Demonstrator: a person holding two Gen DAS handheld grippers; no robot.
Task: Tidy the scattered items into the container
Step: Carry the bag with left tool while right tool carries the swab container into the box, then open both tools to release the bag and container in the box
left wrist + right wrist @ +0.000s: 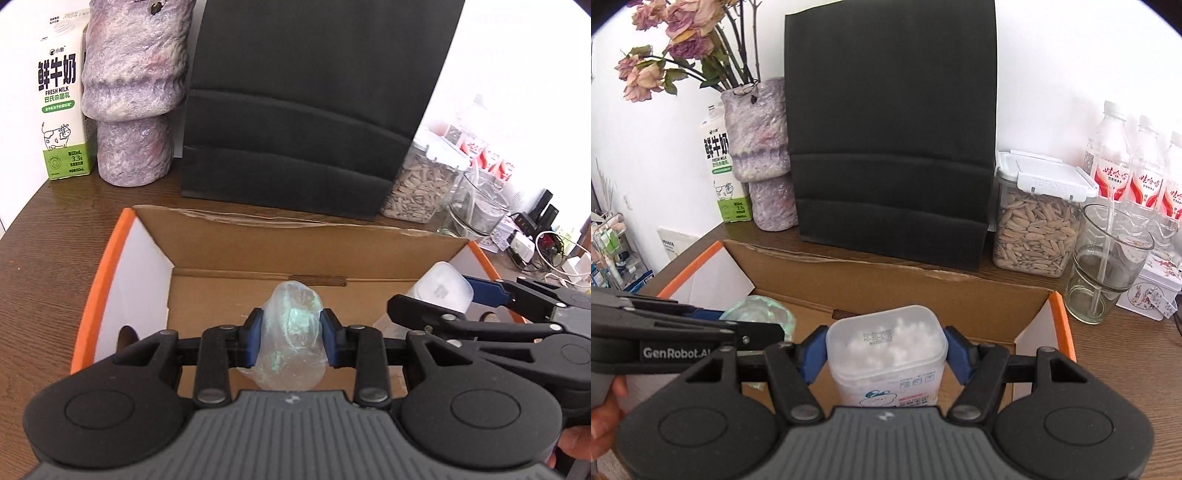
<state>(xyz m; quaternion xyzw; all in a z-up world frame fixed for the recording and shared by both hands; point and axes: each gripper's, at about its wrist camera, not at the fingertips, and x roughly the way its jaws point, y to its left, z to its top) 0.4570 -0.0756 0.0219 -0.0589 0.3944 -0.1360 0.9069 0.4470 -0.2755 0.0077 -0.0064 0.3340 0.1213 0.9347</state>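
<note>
An open cardboard box (258,243) with orange-edged flaps lies on the brown table; its back wall (905,291) also shows in the right wrist view. My left gripper (292,334) is shut on a crumpled clear plastic bundle (295,302) with a greenish sheen, held over the box's inside. To its right, my right gripper (886,349) is shut on a translucent tub of cotton swabs (886,332), also above the box floor. That tub (443,284) appears at the right of the left wrist view. The bundle (761,314) and left gripper (750,323) show at the left of the right wrist view.
Behind the box stands a black paper bag (890,147). Left of it are a purple vase (133,110) and a milk carton (62,110). Right of it are a jar of seeds (1034,229), a glass (1108,266), water bottles (1141,173) and a small tin (1152,291).
</note>
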